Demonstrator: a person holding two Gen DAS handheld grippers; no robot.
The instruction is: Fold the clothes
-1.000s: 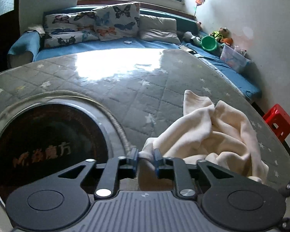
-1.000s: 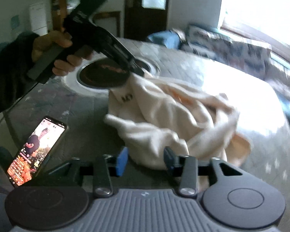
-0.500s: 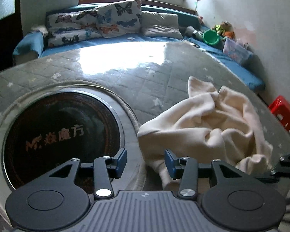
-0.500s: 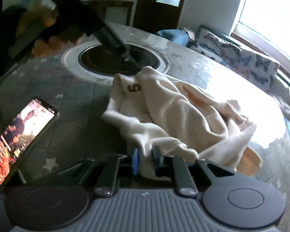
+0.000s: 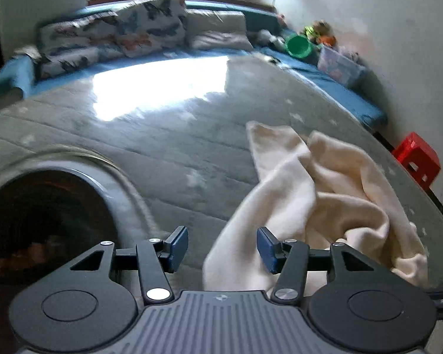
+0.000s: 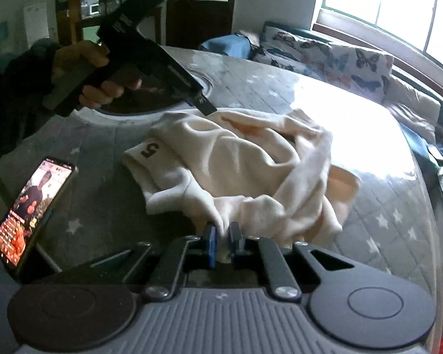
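Observation:
A crumpled cream garment point(image 5: 325, 194) point(image 6: 245, 159) with a dark "5" on it lies on the grey star-quilted table point(image 5: 162, 147). My left gripper point(image 5: 222, 246) hovers over the garment's near-left edge. Its jaws are opening; a fold of cloth lies between them, but the pads do not press on it. In the right wrist view, a hand holds the left gripper point(image 6: 205, 106) with its tips just above the garment's far edge. My right gripper point(image 6: 221, 236) is shut on a pinch of the garment's near edge.
A round dark inset point(image 5: 44, 215) sits in the table left of the garment. A lit phone point(image 6: 29, 206) leans at the table's near-left edge. A blue sofa with butterfly cushions point(image 5: 118, 35) runs behind, and a red stool point(image 5: 416, 159) stands past the right rim.
The left gripper let go of the garment's edge, and its jaws spread. The right gripper, open a second ago, closed on the near fold and still holds it.

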